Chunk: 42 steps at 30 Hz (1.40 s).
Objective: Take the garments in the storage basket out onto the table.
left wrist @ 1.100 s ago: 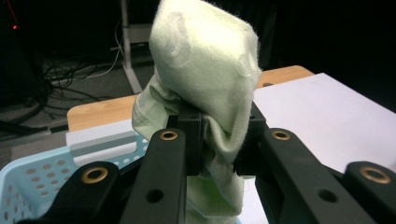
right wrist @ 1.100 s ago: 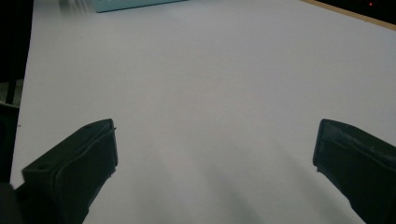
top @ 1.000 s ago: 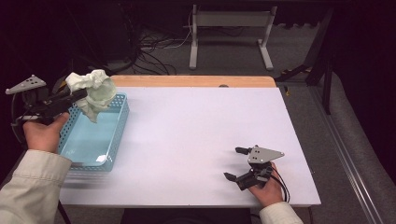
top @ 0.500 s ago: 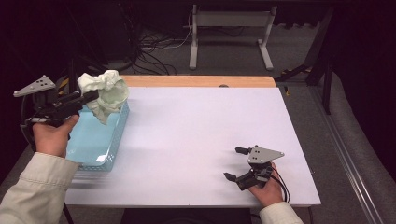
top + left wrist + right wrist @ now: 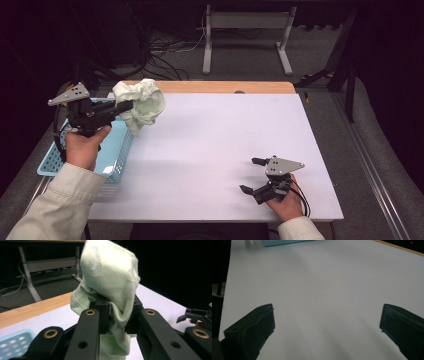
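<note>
1. Cloth (image 5: 141, 103): pale green, bunched into a loose ball with a tail hanging below. It sits in the air at the table's (image 5: 215, 145) left rear, just past the near corner of the basket (image 5: 112, 150) and clear of the white top.

2. My left gripper (image 5: 125, 106): clamped on the cloth. In the left gripper view the two black jaws pinch a fold of the cloth (image 5: 112, 290) at its waist, the bulk standing above them and a flap drooping underneath.

3. My right gripper (image 5: 254, 175): jaws spread wide with nothing between them, resting low at the table's front right, well apart from the cloth. The right gripper view looks over bare white tabletop (image 5: 324, 290) between the jaws.

4. Handling, as I judge it: light, soft and limp, with no stiffness to hold a shape. It will sag and swing from whatever point I pinch. Not fragile; the napped weave should grip well against the pads and is unlikely to slip.

5. Where to take hold: a gathered fold, as now, for carrying. To spread it flat I would want a corner or hem in each gripper.

6. Basket: light blue plastic, perforated walls, at the left edge.

7. Writing, brands, labels: none readable on cloth, basket or grippers.
</note>
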Motion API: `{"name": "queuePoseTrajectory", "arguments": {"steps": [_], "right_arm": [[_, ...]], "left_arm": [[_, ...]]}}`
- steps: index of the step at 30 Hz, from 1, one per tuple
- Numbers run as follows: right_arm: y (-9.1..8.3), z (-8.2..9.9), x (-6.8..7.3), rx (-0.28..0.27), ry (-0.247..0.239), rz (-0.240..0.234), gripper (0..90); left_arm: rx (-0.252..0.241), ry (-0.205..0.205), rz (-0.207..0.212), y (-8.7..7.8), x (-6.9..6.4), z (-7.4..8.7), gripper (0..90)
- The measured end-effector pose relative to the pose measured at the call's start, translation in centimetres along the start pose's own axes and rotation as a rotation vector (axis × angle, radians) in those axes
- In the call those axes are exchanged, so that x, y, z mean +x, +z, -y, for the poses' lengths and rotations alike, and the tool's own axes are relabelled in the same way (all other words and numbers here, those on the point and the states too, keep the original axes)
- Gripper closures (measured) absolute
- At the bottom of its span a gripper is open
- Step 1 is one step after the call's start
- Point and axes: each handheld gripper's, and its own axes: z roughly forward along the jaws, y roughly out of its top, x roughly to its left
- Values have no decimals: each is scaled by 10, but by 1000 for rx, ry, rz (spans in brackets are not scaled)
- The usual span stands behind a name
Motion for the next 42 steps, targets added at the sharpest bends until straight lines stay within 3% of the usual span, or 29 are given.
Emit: {"name": "queuePoseTrajectory", "arguments": {"steps": [13,23,42], "right_arm": [[0,0,0,-2,1,-4,4],[0,0,0,-6,0,-7,4],[-1,0,0,-6,-2,-13,4]], "left_arm": [[-3,16,87,40,-24,7,777],[21,26,140,73,-43,19,777],[54,15,185,115,-56,49,776]]}}
